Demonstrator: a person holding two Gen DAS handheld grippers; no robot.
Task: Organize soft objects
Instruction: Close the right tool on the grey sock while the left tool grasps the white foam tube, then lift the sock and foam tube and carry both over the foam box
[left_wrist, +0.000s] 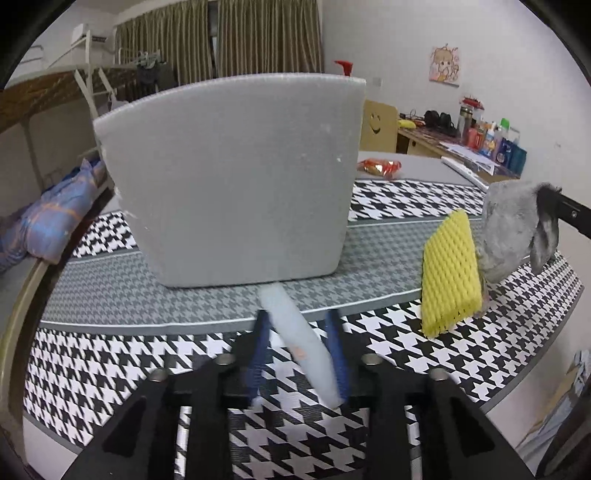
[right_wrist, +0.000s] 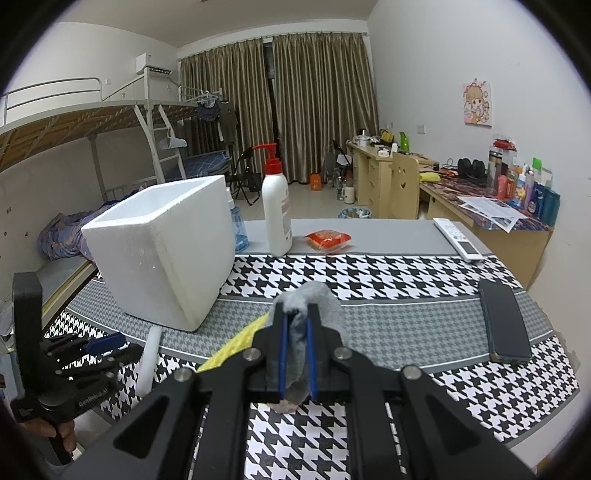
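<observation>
Left gripper (left_wrist: 301, 354) apart, white foam strip (left_wrist: 299, 339) seemingly loose between

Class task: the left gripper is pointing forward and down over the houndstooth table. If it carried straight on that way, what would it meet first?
Probably the white foam box, near its base. The left gripper has a translucent white foam strip lying slanted between its jaws, and that box fills the view just beyond. Depth is unclear, so the houndstooth cloth could come first.

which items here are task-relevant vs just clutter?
Job: white foam box; white foam strip between left tool fingers; grey fuzzy cloth clamped in right tool; yellow foam net.
Clutter: pump bottle; red snack packet; remote; phone.
</observation>
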